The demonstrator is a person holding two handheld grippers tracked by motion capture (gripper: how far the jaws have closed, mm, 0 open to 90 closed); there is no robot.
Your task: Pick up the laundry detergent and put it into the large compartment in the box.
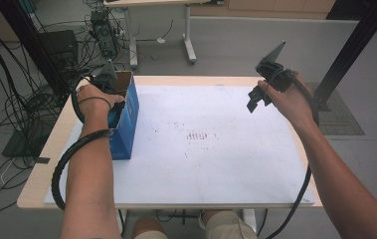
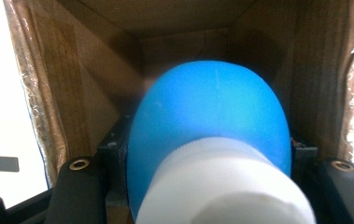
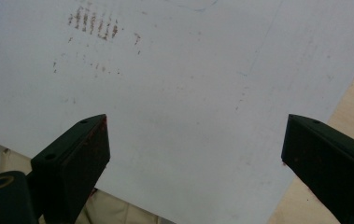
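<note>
overhead, forward-down; two close views along jaws

left gripper clamped (jaws tight) — right gripper agape

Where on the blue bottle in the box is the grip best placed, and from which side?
Judging by the left gripper view, across the blue bottle at its shoulder, beside the white cap, coming in through the open end of the cardboard box. The box walls close off the sides, and the left gripper already clamps there.
</note>
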